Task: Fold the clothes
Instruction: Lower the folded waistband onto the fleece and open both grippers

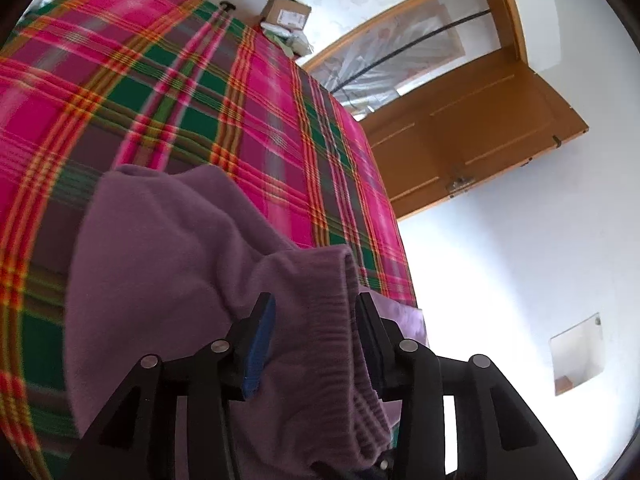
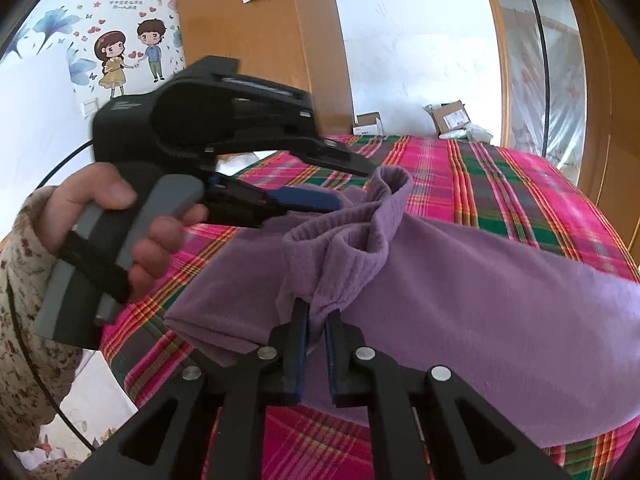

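A purple fleece garment (image 1: 160,240) (image 2: 480,280) lies bunched on a bed covered with a pink and green plaid blanket (image 1: 160,80) (image 2: 500,176). Its ribbed waistband (image 1: 320,344) (image 2: 384,208) runs between the fingers of my left gripper (image 1: 314,300) (image 2: 352,188), whose jaws stand apart and do not press on it. My right gripper (image 2: 316,310) is shut on a pinched fold of the garment's near edge, just below the waistband. A person's hand (image 2: 100,200) in a floral sleeve holds the left gripper's handle.
An open wooden door (image 1: 460,140) stands beyond the bed's right edge. Cardboard boxes (image 1: 286,14) (image 2: 452,116) sit at the far end of the bed. A wooden wardrobe (image 2: 260,60) and a wall with cartoon stickers (image 2: 128,56) are behind the left gripper.
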A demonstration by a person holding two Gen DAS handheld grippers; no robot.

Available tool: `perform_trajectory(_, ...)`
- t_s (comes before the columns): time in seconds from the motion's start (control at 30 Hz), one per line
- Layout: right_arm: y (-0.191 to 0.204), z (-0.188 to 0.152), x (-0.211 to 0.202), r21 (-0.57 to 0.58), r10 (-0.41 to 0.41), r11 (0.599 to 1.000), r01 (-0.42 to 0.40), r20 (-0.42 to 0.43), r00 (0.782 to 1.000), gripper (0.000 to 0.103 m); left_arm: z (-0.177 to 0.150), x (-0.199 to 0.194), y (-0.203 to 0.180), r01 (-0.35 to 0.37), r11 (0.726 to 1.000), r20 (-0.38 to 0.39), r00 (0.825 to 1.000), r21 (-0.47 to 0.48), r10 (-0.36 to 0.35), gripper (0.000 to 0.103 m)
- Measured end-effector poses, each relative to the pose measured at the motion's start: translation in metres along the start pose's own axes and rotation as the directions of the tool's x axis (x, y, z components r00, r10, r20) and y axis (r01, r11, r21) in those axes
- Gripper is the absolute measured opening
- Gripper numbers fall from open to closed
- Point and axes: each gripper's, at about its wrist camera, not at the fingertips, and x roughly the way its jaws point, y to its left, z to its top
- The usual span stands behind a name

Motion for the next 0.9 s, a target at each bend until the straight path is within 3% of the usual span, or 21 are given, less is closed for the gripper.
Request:
perform_trajectory(0.17,-0.009,-0.005,0.002,0.021,0.018,1.0,-0.017,-0.019,1.0,0.013,-0.005,-0.022,0.011,-0.03,0.999,0.072,0.997,-0.011,0.031,0.045)
perform_trajectory(0.33,-0.029,-0.013,0.002,0.112,0.04,0.993,-0.036,-0.038,0.998,0.034,-0.008,-0.04,0.026,-0.062,0.998,0.118,0.991,-0.026,0.065,0.046)
perform_trajectory(0.5,-0.055,-0.023,-0.006,0.212,0.05,0.977,-0.036,-0.058,0.997,0.034,-0.011,-0.044,0.04,-0.091,0.995,0.119,0.988,-0.031,0.094,0.046)
perform_trajectory(0.6,-0.068,-0.027,-0.016,0.243,0.005,0.97,0.009,-0.058,0.998,0.034,-0.014,-0.047,0.05,-0.105,0.994,0.119,0.987,-0.039,0.109,0.046)
perform_trajectory(0.73,-0.08,-0.006,-0.023,0.254,0.006,0.967,-0.004,-0.007,1.0,0.034,-0.02,-0.047,0.058,-0.1,0.994,0.103,0.989,-0.047,0.105,0.046)
perform_trajectory(0.9,-0.098,0.032,-0.002,0.324,0.151,0.934,-0.147,0.015,0.988,0.034,-0.021,-0.047,0.06,-0.1,0.994,0.095,0.99,-0.037,0.104,0.046)
